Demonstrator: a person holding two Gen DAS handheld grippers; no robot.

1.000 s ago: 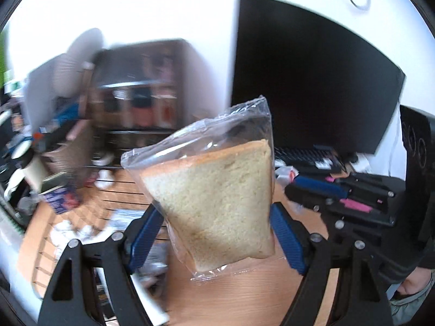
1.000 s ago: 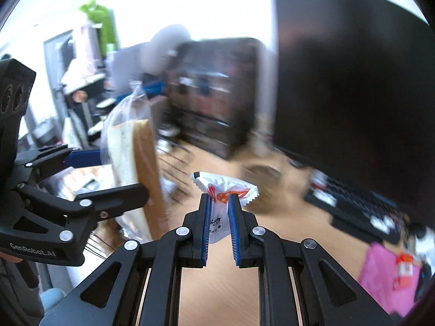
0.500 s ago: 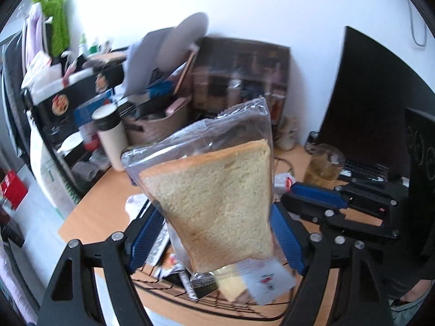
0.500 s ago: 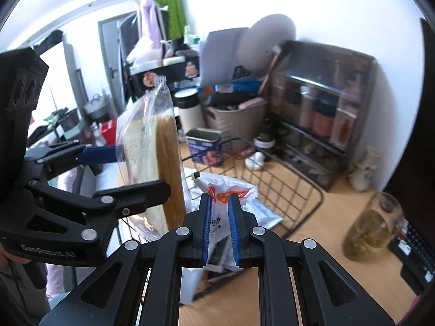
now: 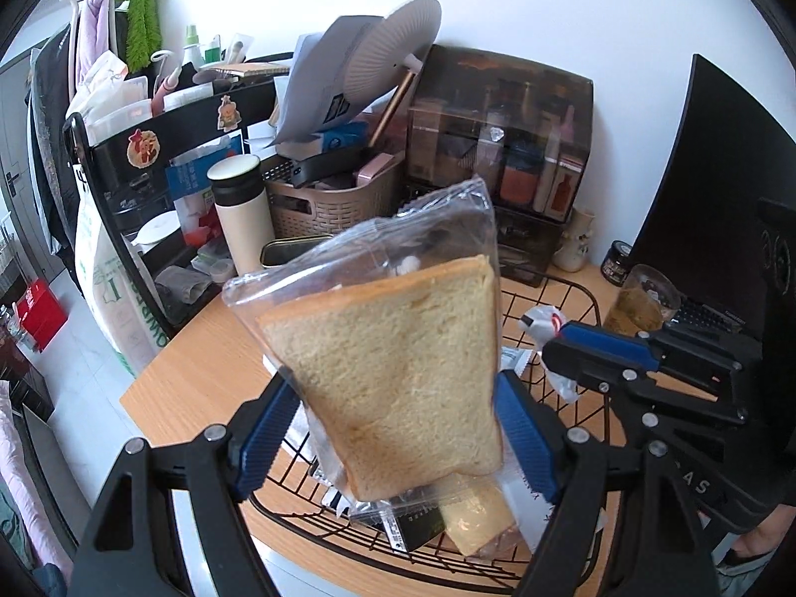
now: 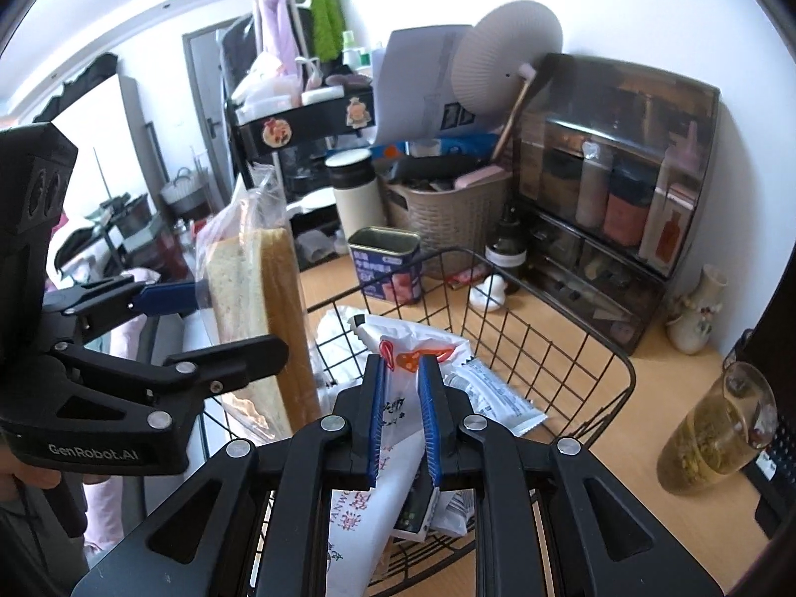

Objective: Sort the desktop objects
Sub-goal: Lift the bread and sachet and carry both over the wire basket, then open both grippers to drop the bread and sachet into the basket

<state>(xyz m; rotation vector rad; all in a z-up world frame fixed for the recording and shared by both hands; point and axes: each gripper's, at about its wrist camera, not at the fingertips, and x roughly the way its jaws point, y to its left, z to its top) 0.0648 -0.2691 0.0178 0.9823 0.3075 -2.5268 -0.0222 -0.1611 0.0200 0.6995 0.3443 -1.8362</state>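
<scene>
2 hand-held grippers [image 5: 398, 428] [image 6: 403, 418]: 1 bread bag [image 5: 398, 368], 1 snack packet [image 6: 398, 398].

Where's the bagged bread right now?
The bagged bread is clamped in the left tongs, held above the wire basket, left of the right tongs.

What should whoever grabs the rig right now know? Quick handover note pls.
Left tool: shut on the bagged bread, held upright above the wire basket.
Right tool: shut on a white snack packet, also above the basket.
Basket: sits on the wooden desk; it already holds several packets and another bagged slice.
Done: both items picked up and brought over the basket.
Left: lower and release each into the basket, probably one at a time. The blue tin and glass jar stand on the desk beside the basket.
</scene>
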